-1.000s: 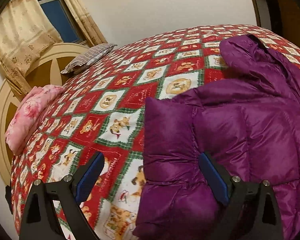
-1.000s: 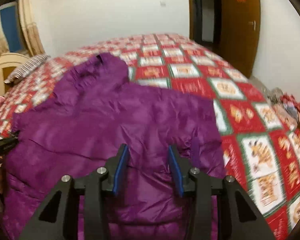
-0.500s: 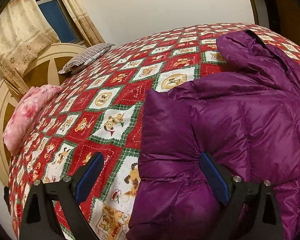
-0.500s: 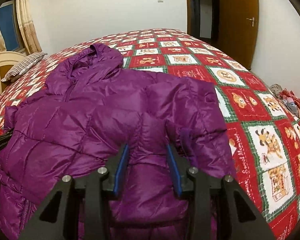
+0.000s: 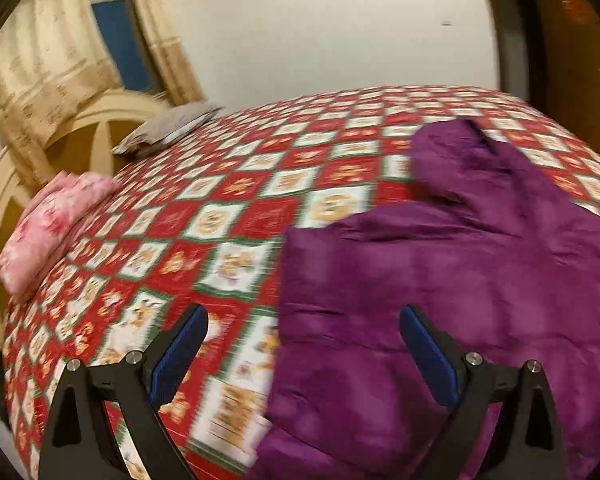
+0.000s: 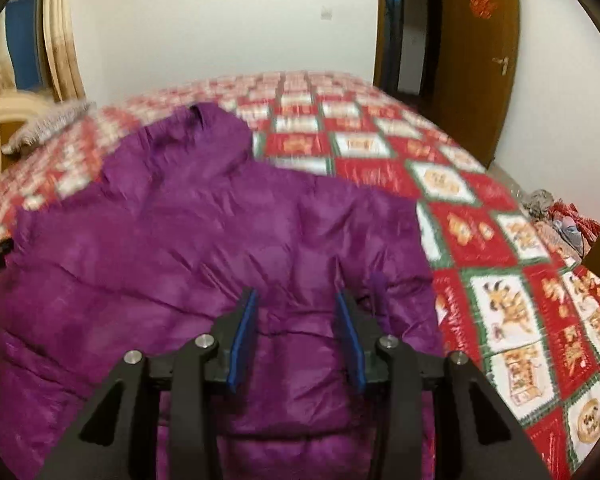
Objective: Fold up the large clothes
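L gripper [image 5: 302, 354] wide open over jacket [image 5: 440, 300] edge on bed [image 5: 228, 216], holding nothing. R gripper [image 6: 296, 330] part open over jacket's mid, fabric between fingers, not pinched.

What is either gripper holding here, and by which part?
Nothing. The left gripper and the right gripper are both open over the purple jacket, neither closed on its fabric.

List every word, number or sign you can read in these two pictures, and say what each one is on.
Door: a red paper sign, its character too blurred to read.
Bedspread: red lettering runs along some squares, smeared by motion, unreadable.
Jacket: no label or brand visible.
Grippers: no markings visible.
So nothing can be quoted for certain.
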A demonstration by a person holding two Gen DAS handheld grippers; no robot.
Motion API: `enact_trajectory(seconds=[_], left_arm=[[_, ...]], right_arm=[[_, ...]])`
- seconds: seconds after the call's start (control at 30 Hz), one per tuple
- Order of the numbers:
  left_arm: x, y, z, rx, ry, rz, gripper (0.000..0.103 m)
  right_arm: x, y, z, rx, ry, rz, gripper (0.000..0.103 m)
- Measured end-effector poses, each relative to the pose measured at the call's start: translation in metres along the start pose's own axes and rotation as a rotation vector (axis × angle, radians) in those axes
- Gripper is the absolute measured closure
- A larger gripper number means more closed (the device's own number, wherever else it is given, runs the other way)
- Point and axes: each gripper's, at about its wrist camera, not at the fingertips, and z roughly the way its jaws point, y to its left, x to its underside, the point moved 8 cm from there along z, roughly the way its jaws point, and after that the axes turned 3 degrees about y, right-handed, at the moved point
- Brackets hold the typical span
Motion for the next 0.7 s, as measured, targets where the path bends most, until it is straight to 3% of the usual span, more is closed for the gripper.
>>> enact_trajectory(seconds=[0.07,0.13,0.23,0.43,0.7], left_arm=[[0.014,-0.029,0.004,0.038,0.027,0.073,0.006],[0.028,-0.043,0.013,0.019,0.051,0.109,0.006],[0.034,-0.046,0.02,0.025,0.048,0.091,0.006],[0.036,-0.043,0.027,0.071,0.064,0.06,0.005],[0.04,-0.047,0.024,0.04,0.037,0.075,0.004]], right_arm=[[0.001,0.019,0.0,-0.028,0.002,-0.038,0.059],[0.007,0.031,0.006,-0.022,0.01,-0.085,0.059],[0.027,0.034,0.026,-0.024,0.061,-0.089,0.059],[0.032,0.032,0.034,-0.035,0.084,-0.068,0.058],[0.035,0.033,0.033,-0.03,0.077,-0.07,0.057]])
